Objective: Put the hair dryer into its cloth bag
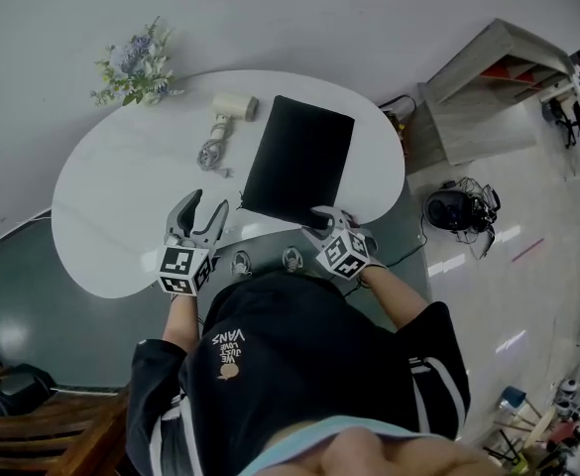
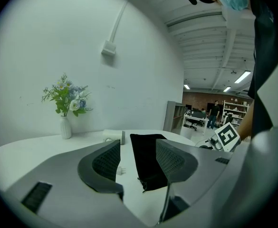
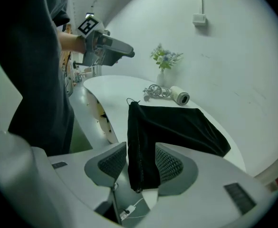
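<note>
Right hand-held gripper [image 3: 141, 163]: released. We see its jaws apart at the near edge of the table [image 1: 121, 196], with the near right corner of the black cloth bag [image 1: 299, 159] between them. We cannot tell whether the pads touch the cloth.
Left hand-held gripper [image 1: 208, 202]: released and empty. We see its jaws apart over the table, just left of the bag's near end.
Cloth bag: it lies flat on the white table, its mouth end toward us, and a drawstring [image 3: 128, 100] shows at the near left corner.
Hair dryer [image 1: 235, 106]: we find it outside the bag, on its side at the far part of the table, near the bag's far left corner but apart from it.
Cord [image 1: 210, 150]: bundled on the table, just on our side of the hair dryer.
Vase of flowers [image 1: 136, 67]: at the far left rim.
</note>
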`<state>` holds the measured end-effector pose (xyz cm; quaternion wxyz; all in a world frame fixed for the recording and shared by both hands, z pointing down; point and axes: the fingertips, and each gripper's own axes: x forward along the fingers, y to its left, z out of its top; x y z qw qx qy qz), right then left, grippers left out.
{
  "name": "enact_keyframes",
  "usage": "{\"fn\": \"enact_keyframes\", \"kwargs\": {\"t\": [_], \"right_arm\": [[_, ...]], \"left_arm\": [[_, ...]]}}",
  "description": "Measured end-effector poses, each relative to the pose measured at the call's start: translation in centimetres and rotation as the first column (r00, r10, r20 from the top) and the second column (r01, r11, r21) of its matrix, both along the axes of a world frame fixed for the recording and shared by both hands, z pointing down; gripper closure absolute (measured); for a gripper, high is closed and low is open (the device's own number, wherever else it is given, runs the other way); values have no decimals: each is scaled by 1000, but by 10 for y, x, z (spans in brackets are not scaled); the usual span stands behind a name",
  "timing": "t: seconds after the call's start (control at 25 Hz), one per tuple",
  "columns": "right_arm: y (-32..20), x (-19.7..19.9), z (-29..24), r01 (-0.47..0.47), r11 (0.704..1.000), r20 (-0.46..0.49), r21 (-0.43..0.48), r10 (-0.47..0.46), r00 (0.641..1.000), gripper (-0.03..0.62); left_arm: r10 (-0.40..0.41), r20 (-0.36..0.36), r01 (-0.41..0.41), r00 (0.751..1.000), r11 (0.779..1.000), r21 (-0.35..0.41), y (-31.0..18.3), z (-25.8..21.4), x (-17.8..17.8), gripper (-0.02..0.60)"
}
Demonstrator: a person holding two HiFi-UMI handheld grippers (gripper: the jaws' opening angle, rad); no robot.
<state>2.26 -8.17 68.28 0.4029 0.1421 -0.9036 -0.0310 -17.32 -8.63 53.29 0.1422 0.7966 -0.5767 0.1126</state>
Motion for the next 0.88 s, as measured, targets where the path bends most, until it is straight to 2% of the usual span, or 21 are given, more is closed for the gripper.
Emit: {"fn": "enact_keyframes", "kwargs": {"t": [0.24, 0.4, 0.64, 0.76, 0.88], "right_arm": [[6, 7, 13, 103, 992, -142, 72, -92, 986, 402], [4, 7, 17, 113, 989, -173, 93, -96, 980, 410], [-3, 10, 21, 89, 990, -208, 113, -64, 976, 519], [-8, 10, 16, 0, 998, -152, 65, 10, 988, 543], [-16, 7, 6, -169, 983, -30, -66, 167, 986, 545]], "left_arm": [[21, -3, -21, 1000, 1000, -21, 2, 7, -9, 350], [30, -8, -30, 1000, 999, -28, 2, 13, -12, 350], [41, -14, -42, 999, 998, -47, 0, 18, -11, 350], [50, 1, -50, 999, 996, -72, -4, 27, -13, 350], [64, 41, -60, 997, 993, -104, -15, 42, -19, 325]]}}
